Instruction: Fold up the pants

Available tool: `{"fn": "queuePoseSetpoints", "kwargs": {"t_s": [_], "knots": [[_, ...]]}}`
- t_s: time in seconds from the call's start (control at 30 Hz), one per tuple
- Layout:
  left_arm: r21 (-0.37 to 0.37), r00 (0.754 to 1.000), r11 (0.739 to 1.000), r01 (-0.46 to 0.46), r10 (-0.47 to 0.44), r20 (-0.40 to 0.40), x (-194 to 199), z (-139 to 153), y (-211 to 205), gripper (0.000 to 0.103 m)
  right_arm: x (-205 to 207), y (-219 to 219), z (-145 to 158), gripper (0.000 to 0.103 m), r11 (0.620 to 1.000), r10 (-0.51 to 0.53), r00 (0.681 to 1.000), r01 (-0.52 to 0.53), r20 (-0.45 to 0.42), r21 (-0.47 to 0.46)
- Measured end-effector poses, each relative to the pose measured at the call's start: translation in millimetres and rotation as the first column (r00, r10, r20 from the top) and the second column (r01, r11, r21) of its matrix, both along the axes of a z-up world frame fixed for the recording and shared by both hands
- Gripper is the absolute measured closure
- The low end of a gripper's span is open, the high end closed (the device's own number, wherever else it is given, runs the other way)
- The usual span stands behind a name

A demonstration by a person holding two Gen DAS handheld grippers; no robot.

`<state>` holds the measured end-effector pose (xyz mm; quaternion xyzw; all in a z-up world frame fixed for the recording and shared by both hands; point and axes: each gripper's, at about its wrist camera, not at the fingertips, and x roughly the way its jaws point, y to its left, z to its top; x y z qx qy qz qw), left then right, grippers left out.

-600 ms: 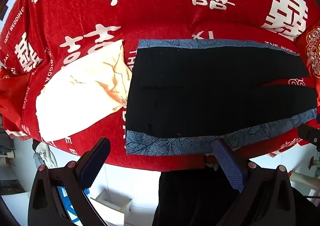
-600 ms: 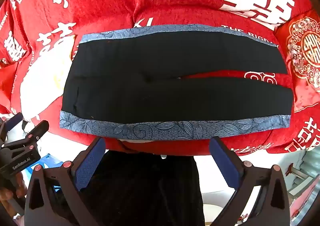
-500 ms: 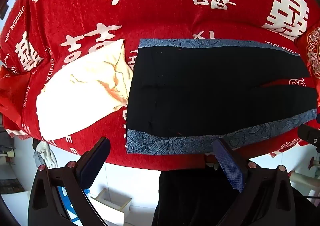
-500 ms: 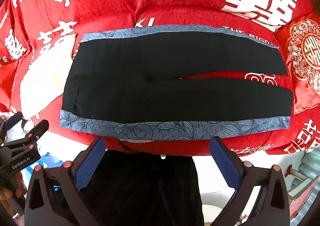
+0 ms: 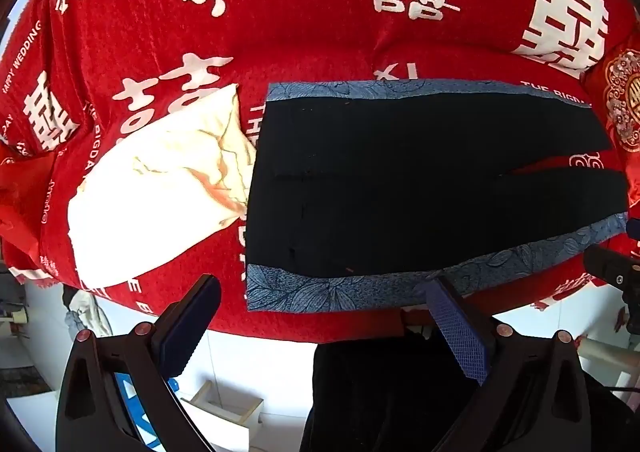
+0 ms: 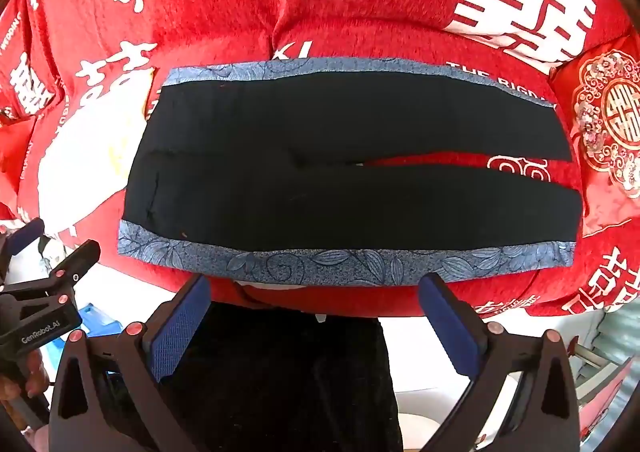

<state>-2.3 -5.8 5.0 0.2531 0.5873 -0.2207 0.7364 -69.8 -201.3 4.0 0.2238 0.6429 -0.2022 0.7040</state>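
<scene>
We look down on a pair of black pants (image 6: 344, 156) spread flat on a bed covered by a red blanket (image 6: 224, 12) printed with large white characters. The pants lie sideways across the view, waistband toward the left and the two legs running right, with a narrow wedge of red showing between the legs. A blue leaf-patterned strip (image 6: 344, 262) edges the near side of the pants and another edges the far side. Just beside the waistband end sits a cream-coloured cloth (image 5: 160, 188), crumpled, its edge touching or very close to the pants.

Our left tool (image 5: 320, 324) hangs above the near edge of the bed with its jaws spread wide and nothing between them. Our right tool (image 6: 316, 326) hangs likewise over the near blue strip, jaws wide and empty. A red embroidered cushion (image 6: 608, 120) rests at the right, beyond the leg ends.
</scene>
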Motion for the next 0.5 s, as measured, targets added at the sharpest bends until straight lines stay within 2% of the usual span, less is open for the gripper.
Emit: {"fn": "queuePoseSetpoints", "kwargs": {"t_s": [0.5], "knots": [[-0.011, 1.000, 1.000, 0.016, -0.016, 0.025, 1.2, 6.6, -7.8, 0.000, 3.9, -2.7, 5.0, 0.000, 1.000, 0.009, 1.000, -0.009, 0.001, -0.026]]}}
